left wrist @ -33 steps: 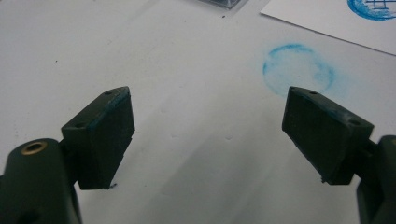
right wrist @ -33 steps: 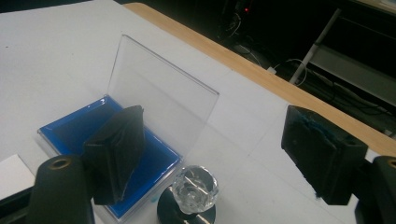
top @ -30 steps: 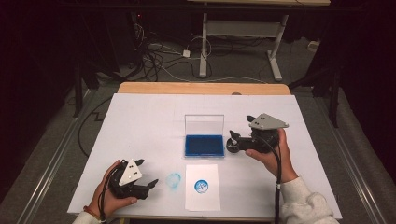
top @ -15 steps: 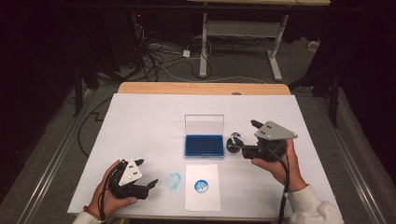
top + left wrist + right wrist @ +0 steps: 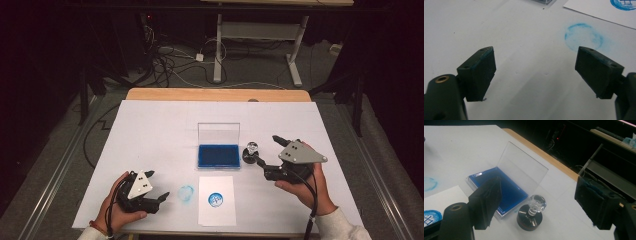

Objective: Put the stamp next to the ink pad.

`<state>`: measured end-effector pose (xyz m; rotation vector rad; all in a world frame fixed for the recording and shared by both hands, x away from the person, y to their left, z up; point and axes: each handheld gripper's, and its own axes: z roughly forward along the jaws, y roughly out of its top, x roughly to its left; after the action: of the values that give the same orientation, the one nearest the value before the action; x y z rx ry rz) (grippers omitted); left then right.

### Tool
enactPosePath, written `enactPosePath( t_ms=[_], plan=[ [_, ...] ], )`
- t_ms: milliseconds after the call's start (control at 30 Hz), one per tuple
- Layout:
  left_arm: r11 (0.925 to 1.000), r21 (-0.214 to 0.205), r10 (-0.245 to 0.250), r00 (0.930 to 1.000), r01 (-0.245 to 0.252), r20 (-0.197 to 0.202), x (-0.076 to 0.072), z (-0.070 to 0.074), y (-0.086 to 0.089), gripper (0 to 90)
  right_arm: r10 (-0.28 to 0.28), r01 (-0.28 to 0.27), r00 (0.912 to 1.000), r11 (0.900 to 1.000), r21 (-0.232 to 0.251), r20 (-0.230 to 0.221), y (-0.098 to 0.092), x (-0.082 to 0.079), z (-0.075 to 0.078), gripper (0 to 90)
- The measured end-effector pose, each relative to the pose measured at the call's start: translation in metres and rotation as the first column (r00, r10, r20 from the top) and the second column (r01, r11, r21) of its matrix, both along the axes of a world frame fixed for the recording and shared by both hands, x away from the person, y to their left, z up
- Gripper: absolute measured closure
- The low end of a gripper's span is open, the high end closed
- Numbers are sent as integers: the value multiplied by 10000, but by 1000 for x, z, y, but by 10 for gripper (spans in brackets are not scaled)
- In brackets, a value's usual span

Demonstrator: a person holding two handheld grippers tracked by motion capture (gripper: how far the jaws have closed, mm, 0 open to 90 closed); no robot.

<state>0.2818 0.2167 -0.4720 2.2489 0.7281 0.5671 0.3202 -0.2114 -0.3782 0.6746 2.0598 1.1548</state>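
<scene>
- The stamp (image 5: 252, 152) is seen upright on the table (image 5: 150, 130), just right of the ink pad (image 5: 218, 155), knob up; it lies just ahead of the right tongs (image 5: 266, 151), between their lines, untouched
- The right tongs are spread wide and empty; the left tongs (image 5: 156, 186) likewise, well apart
- Counted: one stamp; one ink pad; one paper (image 5: 217, 212); two blue prints

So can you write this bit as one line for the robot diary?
right gripper: open, beside stamp | stamp: upright by ink pad | left gripper: open, empty
</scene>
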Motion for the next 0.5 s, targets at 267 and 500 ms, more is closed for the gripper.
enactPosePath(
  t_ms=[267, 500],
  plan=[
    [10000, 3, 7, 10000, -7, -1, 0, 0, 0, 168, -65, 67, 10000, 9997, -222, 66, -9, -8, -7, 224],
    [10000, -19, 12, 10000, -12, 5, 0, 0, 0, 168, -141, 150, 9997, 9988, -464, 189, -17, -15, -13, 223]
  ],
)
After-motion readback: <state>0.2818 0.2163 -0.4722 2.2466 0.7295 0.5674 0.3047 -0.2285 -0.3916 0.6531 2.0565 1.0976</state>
